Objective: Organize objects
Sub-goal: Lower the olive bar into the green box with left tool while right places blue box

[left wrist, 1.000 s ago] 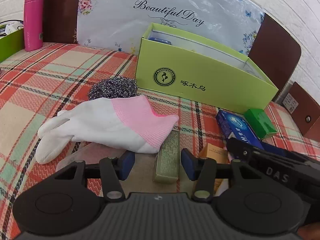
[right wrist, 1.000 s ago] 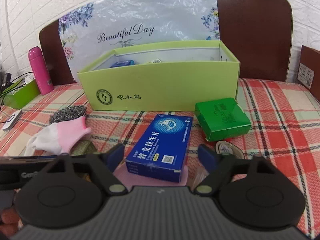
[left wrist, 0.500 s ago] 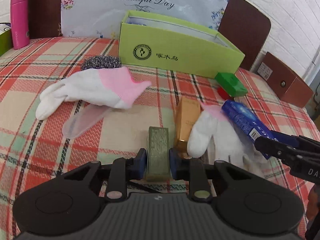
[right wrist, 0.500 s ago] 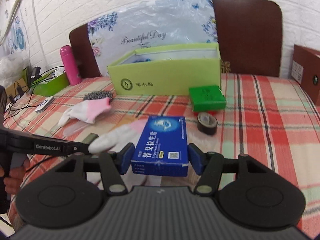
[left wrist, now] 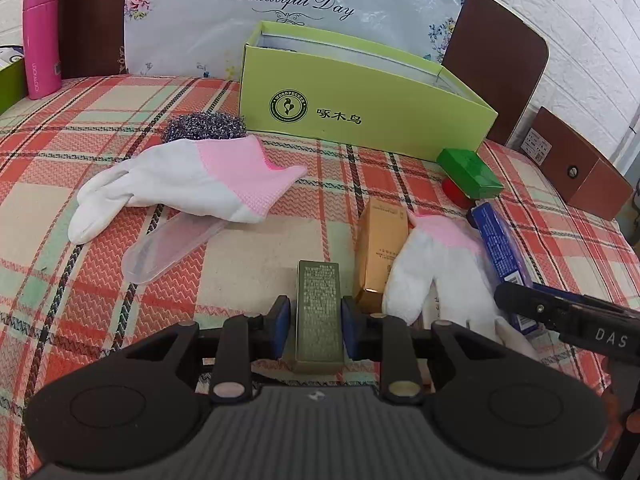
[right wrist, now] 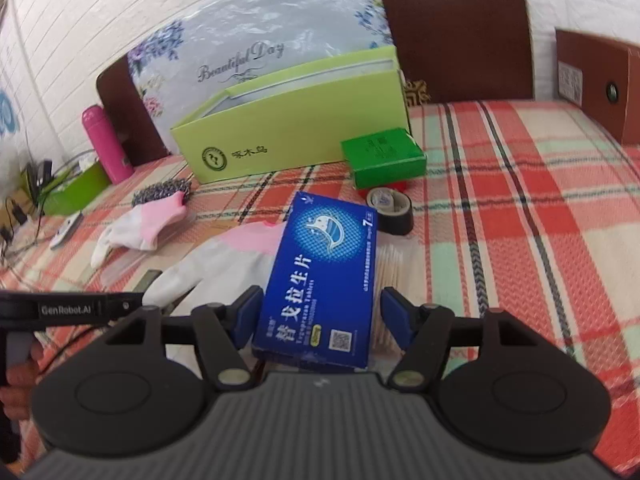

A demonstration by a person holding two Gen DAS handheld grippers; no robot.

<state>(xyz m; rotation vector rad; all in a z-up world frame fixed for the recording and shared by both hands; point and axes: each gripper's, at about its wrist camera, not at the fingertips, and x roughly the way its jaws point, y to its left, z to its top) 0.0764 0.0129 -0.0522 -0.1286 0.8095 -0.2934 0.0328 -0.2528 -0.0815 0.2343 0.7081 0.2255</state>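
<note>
My left gripper (left wrist: 312, 322) is shut on an olive-green box (left wrist: 319, 312), held over the plaid cloth. My right gripper (right wrist: 320, 316) holds a blue medicine box (right wrist: 322, 280); the left pad touches it, and a small gap shows at the right pad. The open lime-green box (left wrist: 360, 116) stands at the back, also in the right wrist view (right wrist: 296, 136). A gold box (left wrist: 380, 252), a white-and-pink glove (left wrist: 436, 276) and the blue box (left wrist: 500, 248) lie right of my left gripper.
A second glove (left wrist: 188, 184) lies over a steel scourer (left wrist: 204, 126) and a clear plastic case (left wrist: 168, 246). A small green box (right wrist: 382, 156), a tape roll (right wrist: 390, 210) and cotton swabs (right wrist: 390, 280) lie nearby. A pink bottle (left wrist: 40, 36) stands far left.
My left gripper closed on the olive-green box and lifted it back. My right gripper took the blue box and raised it, tilting; the view swung left.
</note>
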